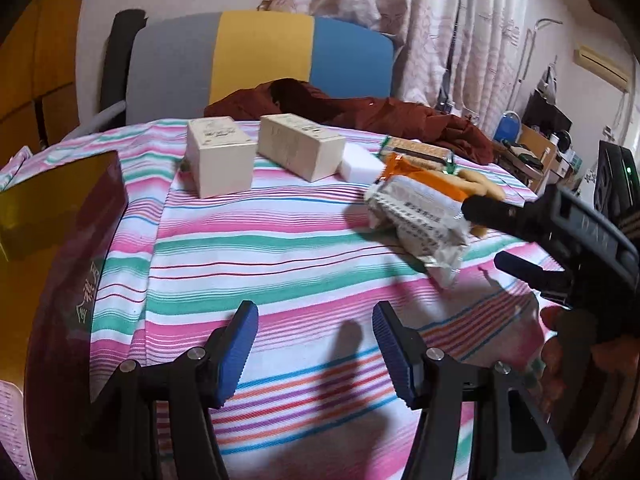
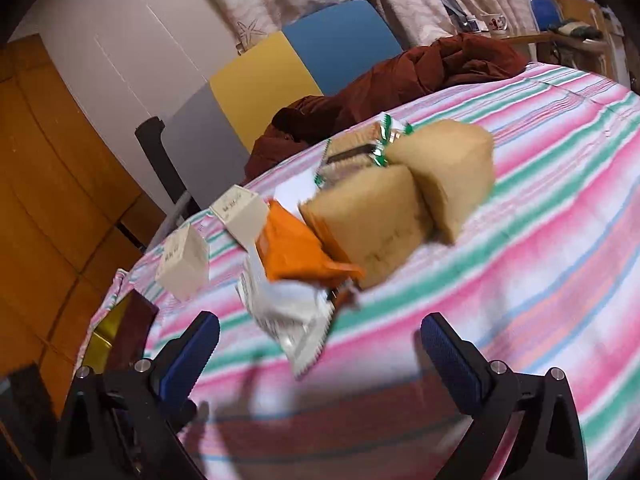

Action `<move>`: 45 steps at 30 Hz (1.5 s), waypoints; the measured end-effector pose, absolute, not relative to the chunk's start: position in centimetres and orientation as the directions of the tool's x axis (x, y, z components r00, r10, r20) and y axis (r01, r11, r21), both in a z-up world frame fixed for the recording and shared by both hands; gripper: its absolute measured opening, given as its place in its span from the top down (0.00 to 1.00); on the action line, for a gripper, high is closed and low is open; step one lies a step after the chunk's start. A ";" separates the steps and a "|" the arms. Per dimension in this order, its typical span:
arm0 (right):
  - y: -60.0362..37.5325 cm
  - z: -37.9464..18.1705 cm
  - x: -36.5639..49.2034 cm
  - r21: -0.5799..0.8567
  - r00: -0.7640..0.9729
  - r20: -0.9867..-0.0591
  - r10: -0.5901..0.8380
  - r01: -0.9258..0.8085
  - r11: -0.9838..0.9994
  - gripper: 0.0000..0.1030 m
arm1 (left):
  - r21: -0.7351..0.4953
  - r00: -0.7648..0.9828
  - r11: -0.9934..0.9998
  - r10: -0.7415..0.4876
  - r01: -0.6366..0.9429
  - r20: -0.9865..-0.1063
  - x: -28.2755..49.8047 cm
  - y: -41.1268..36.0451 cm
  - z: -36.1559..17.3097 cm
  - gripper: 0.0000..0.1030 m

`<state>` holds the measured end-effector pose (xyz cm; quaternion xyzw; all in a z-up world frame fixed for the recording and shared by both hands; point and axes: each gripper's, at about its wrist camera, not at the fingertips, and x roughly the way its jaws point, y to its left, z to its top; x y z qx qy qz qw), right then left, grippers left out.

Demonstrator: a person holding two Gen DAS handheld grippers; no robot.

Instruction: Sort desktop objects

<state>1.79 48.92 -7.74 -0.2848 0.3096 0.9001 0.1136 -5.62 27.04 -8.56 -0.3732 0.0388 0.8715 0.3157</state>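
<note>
1. Your left gripper (image 1: 316, 344) hangs above the striped tablecloth (image 1: 260, 248) with its blue pads spread apart and nothing between them.
2. Your right gripper (image 2: 320, 356) is also spread wide and empty, its fingers on either side of the white crinkled packet (image 2: 286, 320) without touching it.
3. That packet is silver-white with rows of small print and a serrated edge; it lies on the right side of the table, against the orange packet (image 2: 292, 252).
4. Behind sit two tan cushion-like blocks (image 2: 372, 220), a green-trimmed biscuit pack (image 2: 354, 148) and two pale boxes (image 1: 224, 156).
5. The right wrist view is motion-blurred, so the print is unreadable; the white block (image 1: 362, 164) is partly covered there.
</note>
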 end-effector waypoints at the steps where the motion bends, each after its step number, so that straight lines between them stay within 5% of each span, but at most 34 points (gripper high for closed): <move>1: 49.0 -7.8 1.4 0.501 -0.812 -0.584 0.017 -0.377 -0.779 0.01 | -0.170 -0.522 -0.801 0.518 -0.574 -0.678 -5.9 26.9 -8.7 0.41; 4: 49.1 -8.5 -0.1 0.539 -0.805 -0.593 -0.032 -0.366 -0.759 0.02 | -0.174 -0.520 -0.796 0.525 -0.579 -0.674 -6.1 26.7 -8.9 0.41; 12: 49.2 -9.5 -2.2 0.527 -0.785 -0.618 -0.040 -0.376 -0.762 0.36 | -0.116 -0.532 -0.783 0.515 -0.611 -0.672 -5.7 27.0 -9.2 0.40; 19: 48.4 -8.9 -2.4 0.444 -0.773 -0.634 -0.009 -0.354 -0.823 0.38 | -0.054 -0.545 -0.771 0.495 -0.634 -0.676 -5.1 27.5 -9.2 0.38; 27: 45.2 -6.8 -0.4 0.091 -0.749 -0.647 0.140 -0.259 -0.962 0.39 | -0.252 -0.479 -0.786 0.561 -0.565 -0.675 -6.3 25.2 -7.9 0.38; 38: 41.6 -6.8 2.6 -0.122 -0.768 -0.612 0.189 -0.145 -0.982 0.39 | -0.250 -0.514 -0.786 0.573 -0.566 -0.638 -6.6 25.9 -4.8 0.38; 45: 37.4 -6.5 5.5 -0.268 -0.810 -0.565 0.159 -0.002 -0.963 0.26 | -0.286 -0.523 -0.794 0.579 -0.537 -0.626 -7.0 25.0 -3.9 0.38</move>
